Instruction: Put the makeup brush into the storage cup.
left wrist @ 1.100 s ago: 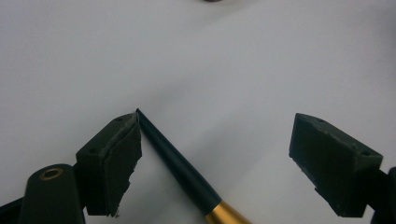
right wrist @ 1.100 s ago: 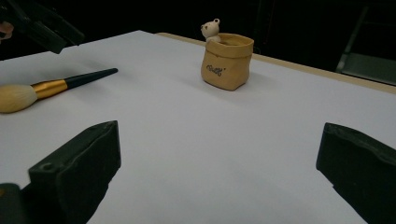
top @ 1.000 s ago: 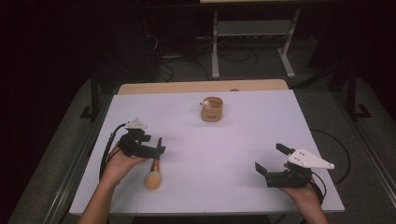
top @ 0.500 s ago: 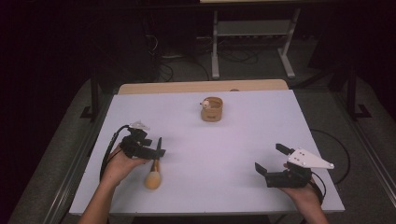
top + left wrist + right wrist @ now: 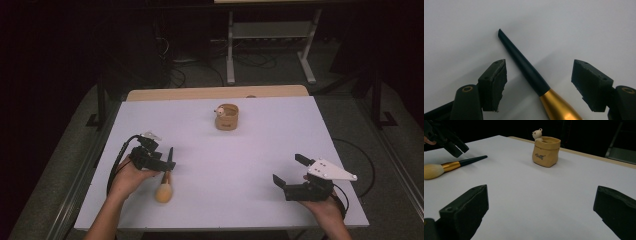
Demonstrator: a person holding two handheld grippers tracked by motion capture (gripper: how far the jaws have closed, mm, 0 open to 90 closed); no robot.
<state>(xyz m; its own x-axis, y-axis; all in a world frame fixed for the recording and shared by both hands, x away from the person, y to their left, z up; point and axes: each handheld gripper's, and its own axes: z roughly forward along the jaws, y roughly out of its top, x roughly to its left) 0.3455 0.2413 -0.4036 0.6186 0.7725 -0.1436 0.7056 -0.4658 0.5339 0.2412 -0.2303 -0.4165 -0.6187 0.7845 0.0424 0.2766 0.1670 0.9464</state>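
A makeup brush (image 5: 163, 192) with cream bristles, a gold ferrule and a black handle lies flat at the left of the white table (image 5: 250, 150). My left gripper (image 5: 162, 164) hangs low over its handle. In the left gripper view the brush handle (image 5: 524, 65) runs between the two pads, and the left gripper (image 5: 539, 75) is open, touching nothing. My right gripper (image 5: 287, 168) rests open at the table's right front, holding nothing. The right gripper (image 5: 541, 205) faces the brush (image 5: 451, 165) and the left gripper (image 5: 451, 143) across the table.
A small tan pouch-shaped pot (image 5: 226, 116) with a little bear figure on its rim stands at the middle back, seen in the right gripper view as the pot (image 5: 546, 151). A wooden strip (image 5: 215, 92) edges the table's far side. Metal frame legs (image 5: 231, 45) stand on the floor behind.
My left gripper has shifted slightly toward the person and down, closer onto the brush handle. The brush, the pot and the right gripper have stayed where they were.
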